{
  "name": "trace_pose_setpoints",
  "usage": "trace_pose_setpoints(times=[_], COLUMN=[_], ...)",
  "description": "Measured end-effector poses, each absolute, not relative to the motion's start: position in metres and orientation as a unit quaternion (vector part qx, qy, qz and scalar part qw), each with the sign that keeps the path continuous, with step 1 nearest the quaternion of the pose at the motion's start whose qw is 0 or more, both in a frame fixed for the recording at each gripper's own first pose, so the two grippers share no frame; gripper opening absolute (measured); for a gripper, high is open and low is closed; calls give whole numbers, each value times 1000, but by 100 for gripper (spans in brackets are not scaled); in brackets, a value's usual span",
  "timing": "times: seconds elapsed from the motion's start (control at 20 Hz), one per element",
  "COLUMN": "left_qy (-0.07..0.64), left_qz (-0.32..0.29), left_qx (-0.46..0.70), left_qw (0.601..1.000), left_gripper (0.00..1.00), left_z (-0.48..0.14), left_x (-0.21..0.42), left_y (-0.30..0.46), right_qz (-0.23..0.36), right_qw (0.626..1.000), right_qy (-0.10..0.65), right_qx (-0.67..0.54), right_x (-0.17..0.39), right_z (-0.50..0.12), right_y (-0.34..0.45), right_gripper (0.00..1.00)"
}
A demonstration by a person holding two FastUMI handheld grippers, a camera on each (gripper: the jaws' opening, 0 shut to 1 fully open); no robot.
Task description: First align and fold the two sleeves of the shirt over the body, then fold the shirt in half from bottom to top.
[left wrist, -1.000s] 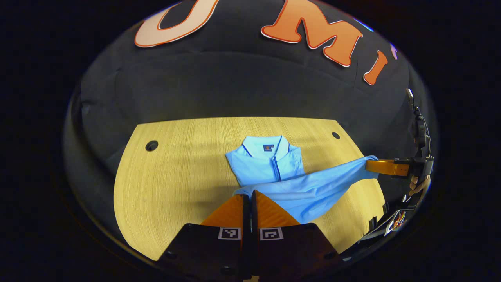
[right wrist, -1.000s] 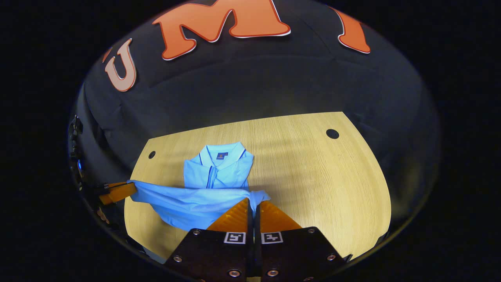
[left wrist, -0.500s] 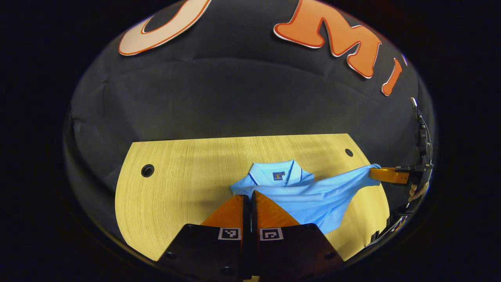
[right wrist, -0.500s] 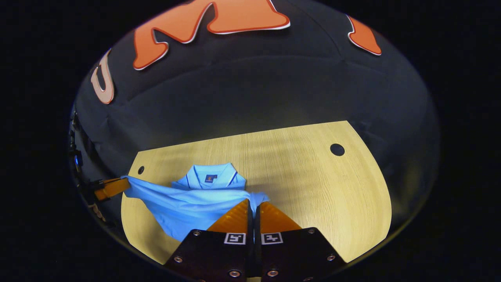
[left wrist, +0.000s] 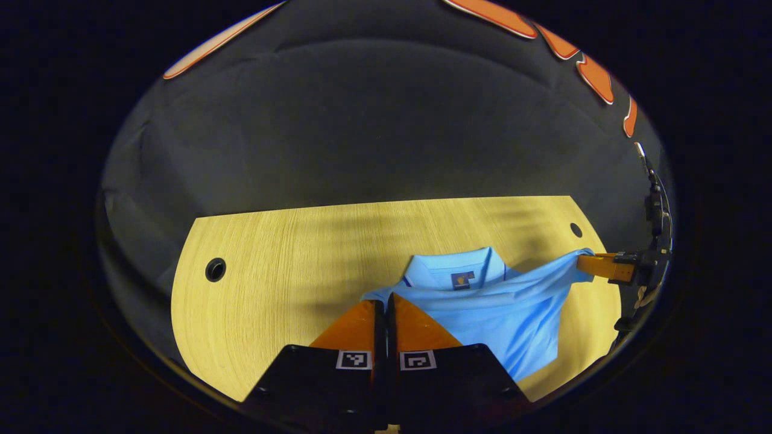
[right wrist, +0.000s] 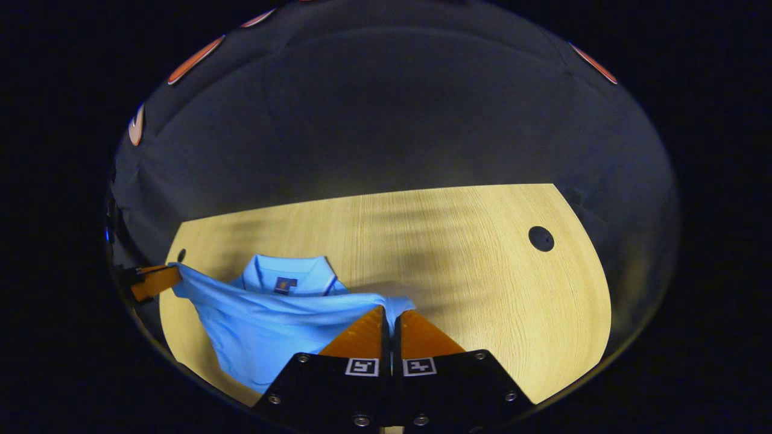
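The left tool (left wrist: 380,301) has its two fingers pressed together on one bottom corner of the light blue shirt (left wrist: 494,307). The right tool (right wrist: 389,310) is likewise pinched tight on the other bottom corner, with a small tuft of cloth standing up between its fingers. In the left gripper view the right tool (left wrist: 594,265) also shows far off at the right edge, with the hem stretched between the two tools. In the right gripper view the left tool (right wrist: 154,281) shows at the far left, gripping its corner the same way.

The shirt (right wrist: 265,319) lies on the wooden desk (left wrist: 271,265), its lower half lifted and carried up over the body. Compared with a second ago, the raised hem has travelled much further toward the collar (left wrist: 458,265). Then the chest and zip were open to view; now the hem covers them and reaches just below the collar. Both cameras have tipped downward too, so less of the wall shows.

Inside the collar (right wrist: 289,271) sits a small dark neck label (left wrist: 462,279) with an orange mark on it; its writing is too small to read. Each tool carries square black-and-white marker tags (right wrist: 362,366) at the base of its fingers. The desk (right wrist: 482,271) has round holes (right wrist: 541,239) near its back corners.
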State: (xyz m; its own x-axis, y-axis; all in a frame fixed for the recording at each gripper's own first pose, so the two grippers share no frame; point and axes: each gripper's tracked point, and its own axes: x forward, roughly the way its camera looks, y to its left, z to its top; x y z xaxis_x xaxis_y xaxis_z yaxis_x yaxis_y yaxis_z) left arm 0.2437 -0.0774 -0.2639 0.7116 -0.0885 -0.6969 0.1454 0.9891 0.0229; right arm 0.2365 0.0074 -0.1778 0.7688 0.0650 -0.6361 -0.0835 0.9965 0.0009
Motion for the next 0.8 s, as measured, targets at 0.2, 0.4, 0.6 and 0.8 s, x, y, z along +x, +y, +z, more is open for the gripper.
trace_pose_setpoints(times=[0.2, 0.4, 0.6, 0.8], left_qy=[390, 377, 332, 263], left_qz=[-37, -29, -19, -7], left_qx=[35, 17, 27, 63], left_qw=[920, 926, 943, 963], left_gripper=[4, 23, 82, 100], left_z=[-292, -298, -268, -202], left_x=[254, 260, 264, 258], left_y=[-63, -57, -48, -39], right_qz=[30, 22, 23, 27], right_qw=[938, 935, 937, 946], right_qy=[345, 354, 349, 323], right_qx=[-3, -7, -3, 11], right_x=[252, 252, 244, 227], right_z=[-196, -199, -194, -160], right_y=[7, 0, 2, 6], right_gripper=[4, 29, 96, 99])
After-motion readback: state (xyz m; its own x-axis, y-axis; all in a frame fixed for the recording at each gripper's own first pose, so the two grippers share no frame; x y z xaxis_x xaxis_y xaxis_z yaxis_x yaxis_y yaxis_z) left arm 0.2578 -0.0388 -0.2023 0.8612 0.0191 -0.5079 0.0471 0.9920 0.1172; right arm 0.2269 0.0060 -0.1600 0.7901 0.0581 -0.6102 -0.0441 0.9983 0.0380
